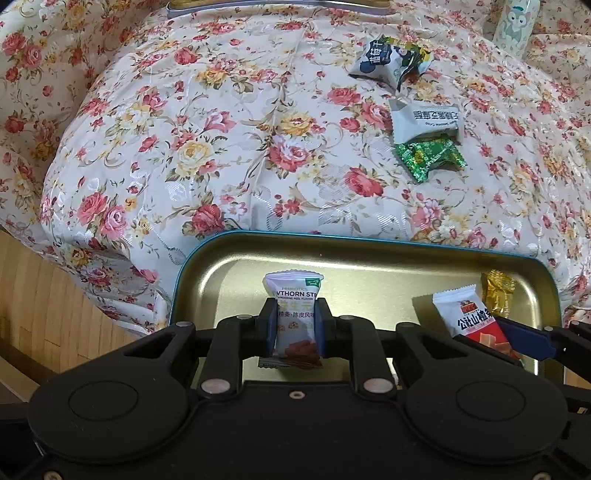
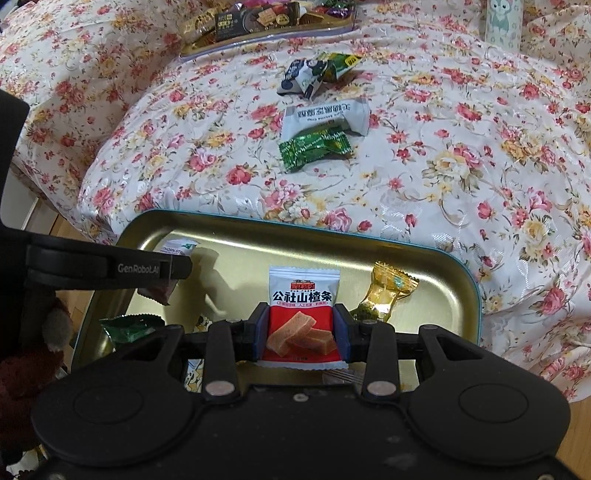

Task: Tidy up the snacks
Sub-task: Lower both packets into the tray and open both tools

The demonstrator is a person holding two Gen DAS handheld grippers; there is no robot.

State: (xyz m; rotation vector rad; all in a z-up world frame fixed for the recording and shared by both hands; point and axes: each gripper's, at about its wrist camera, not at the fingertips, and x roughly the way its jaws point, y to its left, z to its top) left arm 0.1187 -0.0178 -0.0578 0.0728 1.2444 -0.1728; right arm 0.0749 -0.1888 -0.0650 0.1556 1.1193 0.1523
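Note:
My left gripper is shut on a white hawthorn stick packet, held upright over the gold tray. My right gripper is shut on a red-and-white hawthorn bar packet over the same tray; this packet also shows in the left wrist view. A gold-wrapped candy lies in the tray at right. On the floral cloth beyond lie a green packet, a grey-white packet and a blue-white packet.
A second tray of assorted snacks sits at the back of the floral cloth. A pale tube with a cartoon figure stands at back right. A green packet lies in the gold tray's near left corner. Wooden floor lies left.

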